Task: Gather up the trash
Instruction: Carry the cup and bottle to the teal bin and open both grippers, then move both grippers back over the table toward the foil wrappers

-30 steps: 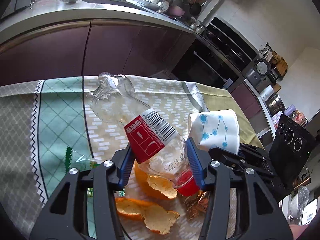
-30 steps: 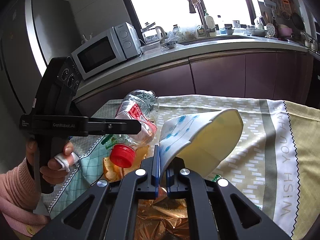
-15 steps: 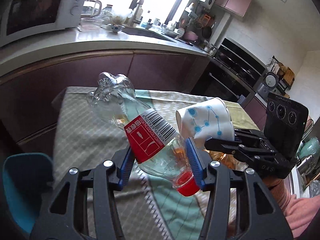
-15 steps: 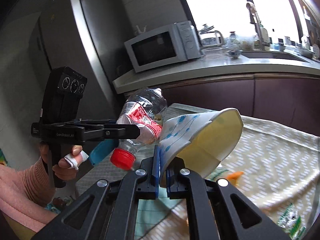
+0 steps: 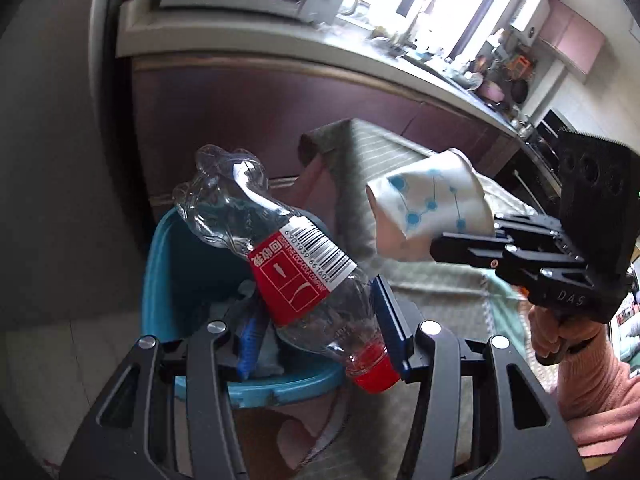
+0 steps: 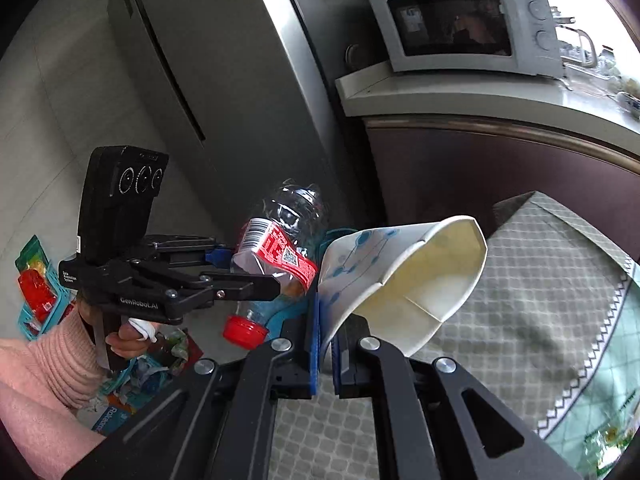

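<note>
A crushed clear plastic bottle (image 5: 296, 276) with a red label and red cap is clamped across my left gripper (image 5: 320, 324), which is shut on it. It hangs over a blue bin (image 5: 160, 280) that holds some trash. My right gripper (image 6: 326, 344) is shut on the wall of a squashed white paper cup (image 6: 412, 280) with blue dots. The cup (image 5: 432, 208) floats just right of the bottle, by the table corner. In the right wrist view the left gripper (image 6: 248, 268) and bottle (image 6: 280, 248) sit left of the cup.
The table with a green patterned cloth (image 6: 540, 300) lies to the right. A grey fridge (image 6: 224, 80) and a counter with a microwave (image 6: 460, 28) stand behind. A blue basket of packets (image 6: 36, 292) and loose litter (image 6: 152, 364) lie on the floor at left.
Both grippers have swung left off the table with their loads. The peels and wrappers have left view, and the blue bin now sits under the bottle.
</note>
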The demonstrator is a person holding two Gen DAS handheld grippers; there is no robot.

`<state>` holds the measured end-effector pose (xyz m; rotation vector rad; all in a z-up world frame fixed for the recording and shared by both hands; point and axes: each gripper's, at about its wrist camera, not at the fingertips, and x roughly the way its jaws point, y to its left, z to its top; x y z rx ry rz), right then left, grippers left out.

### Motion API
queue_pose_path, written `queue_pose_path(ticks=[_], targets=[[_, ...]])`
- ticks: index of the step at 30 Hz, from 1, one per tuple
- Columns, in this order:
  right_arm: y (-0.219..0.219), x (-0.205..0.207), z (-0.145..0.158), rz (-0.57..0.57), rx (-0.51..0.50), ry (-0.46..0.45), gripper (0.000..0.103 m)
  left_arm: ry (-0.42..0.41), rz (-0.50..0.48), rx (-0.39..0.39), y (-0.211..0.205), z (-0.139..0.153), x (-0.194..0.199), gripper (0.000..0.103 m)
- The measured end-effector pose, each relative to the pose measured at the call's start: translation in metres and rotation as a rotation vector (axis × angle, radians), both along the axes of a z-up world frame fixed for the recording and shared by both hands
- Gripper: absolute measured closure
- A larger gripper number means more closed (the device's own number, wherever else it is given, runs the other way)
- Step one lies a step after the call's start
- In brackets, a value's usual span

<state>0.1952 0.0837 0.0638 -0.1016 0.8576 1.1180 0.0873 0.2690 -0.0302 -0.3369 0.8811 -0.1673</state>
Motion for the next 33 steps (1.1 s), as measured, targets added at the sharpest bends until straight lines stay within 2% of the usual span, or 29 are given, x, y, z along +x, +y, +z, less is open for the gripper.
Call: queue_pose_path(ticks=[5,9,11,13,16,19,24,27,33], targets=[[0.053,0.007,-0.018,0.044,-0.096,0.015,0.099,0.091,0.008,0.016,0.027,-0.039,0.016,0.053],[0.085,0.017,-0.037,0.057,-0.172,0.054,0.098,0.16,0.013,0.043,0.03,-0.064,0.027,0.052],[0.096,0.021,-0.045,0.05,-0.204,0.064,0.094,0.186,0.019,0.032,0.035,-0.075,0.033,0.052],[0.105,0.026,-0.054,0.033,-0.23,0.086,0.077,0.2,0.027,0.018,0.035,-0.084,0.035,0.052],[0.108,0.029,-0.061,0.015,-0.237,0.107,0.075,0.199,0.036,-0.012,0.04,-0.088,0.039,0.053],[0.107,0.029,-0.061,0.001,-0.23,0.114,0.074,0.18,0.04,-0.015,0.04,-0.088,0.036,0.053],[0.078,0.02,-0.047,-0.026,-0.172,0.117,0.071,0.148,0.046,0.023,0.022,-0.075,0.032,0.053],[0.052,0.01,-0.033,-0.046,-0.124,0.108,0.066,0.083,0.032,0.039,0.01,-0.054,0.024,0.053],[-0.013,-0.02,-0.008,-0.121,-0.027,0.061,0.062,-0.102,-0.041,0.064,-0.032,-0.001,-0.006,0.049]])
